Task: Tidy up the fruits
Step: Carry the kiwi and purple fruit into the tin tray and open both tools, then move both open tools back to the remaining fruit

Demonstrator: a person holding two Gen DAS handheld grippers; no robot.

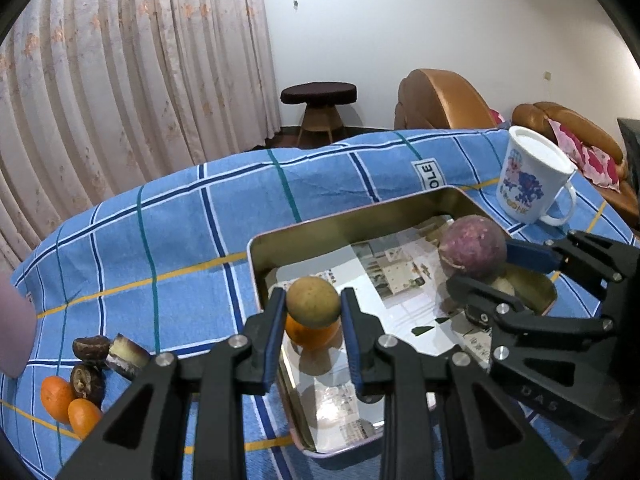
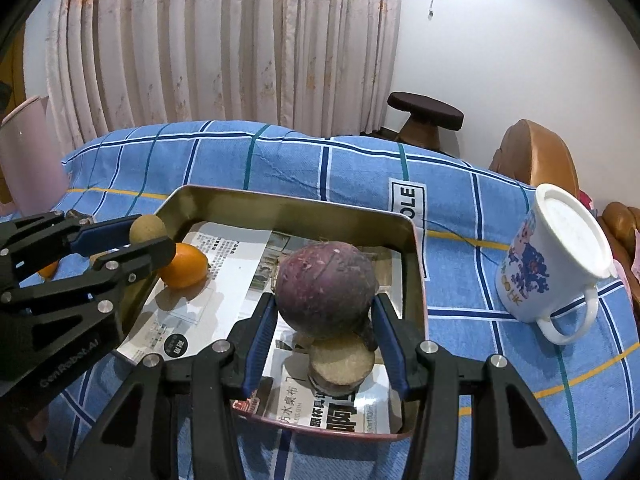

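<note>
My left gripper (image 1: 313, 312) is shut on a small tan-green round fruit (image 1: 313, 301) and holds it over the metal tray (image 1: 348, 220), just above an orange (image 1: 312, 335) lying in the tray. My right gripper (image 2: 326, 322) is shut on a large purple round fruit (image 2: 326, 294) above a cut sugarcane piece (image 2: 341, 364) in the tray (image 2: 280, 210). The purple fruit also shows in the left wrist view (image 1: 472, 247). On the cloth at the left lie two small oranges (image 1: 68, 404), two dark brown fruits (image 1: 90, 364) and a cut cane piece (image 1: 127, 354).
A white printed mug (image 1: 534, 184) stands right of the tray; it also shows in the right wrist view (image 2: 554, 262). The tray is lined with newspaper (image 2: 228, 280). The blue checked cloth (image 1: 160, 240) covers the table. A stool (image 1: 318, 98) and brown sofa (image 1: 444, 100) stand behind.
</note>
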